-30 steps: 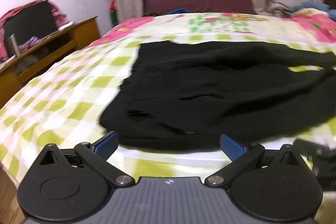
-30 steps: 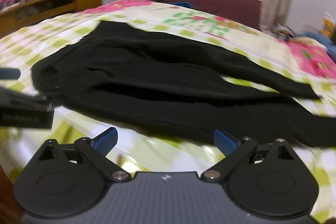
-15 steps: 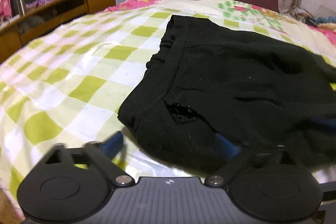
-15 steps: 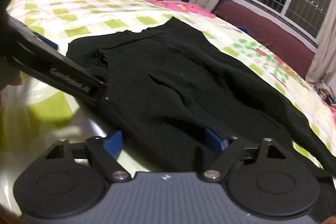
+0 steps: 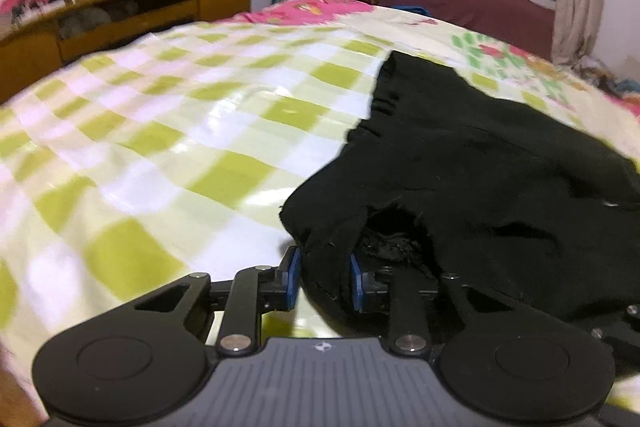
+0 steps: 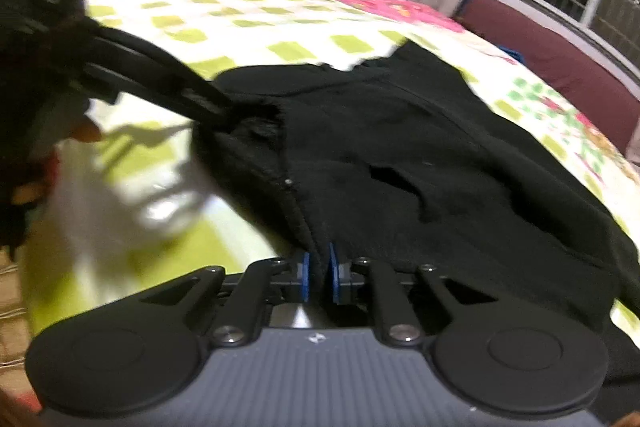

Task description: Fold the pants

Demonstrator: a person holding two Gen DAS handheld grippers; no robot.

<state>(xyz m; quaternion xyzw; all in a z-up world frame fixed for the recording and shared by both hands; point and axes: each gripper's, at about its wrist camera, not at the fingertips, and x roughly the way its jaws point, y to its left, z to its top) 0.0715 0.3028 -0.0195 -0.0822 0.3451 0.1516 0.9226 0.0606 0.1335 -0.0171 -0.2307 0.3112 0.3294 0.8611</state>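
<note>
Black pants (image 5: 480, 163) are spread across the checked bed cover (image 5: 160, 131), near its front edge; within the last second both grippers were closed on that edge, so a fold can begin; left gripper (image 5: 325, 279) clamps bunched waistband; right gripper (image 6: 319, 277) pinches thinner cloth.

We are pinching the near edge of the black pants (image 6: 400, 155) between the blue pads (image 6: 305, 277) of our right gripper (image 6: 318, 277), jaws nearly closed on a thin fold. Our left gripper (image 6: 216, 109) is gripping the waistband corner further left. The pants are lying across the green-checked bedspread (image 6: 224, 15).
</note>
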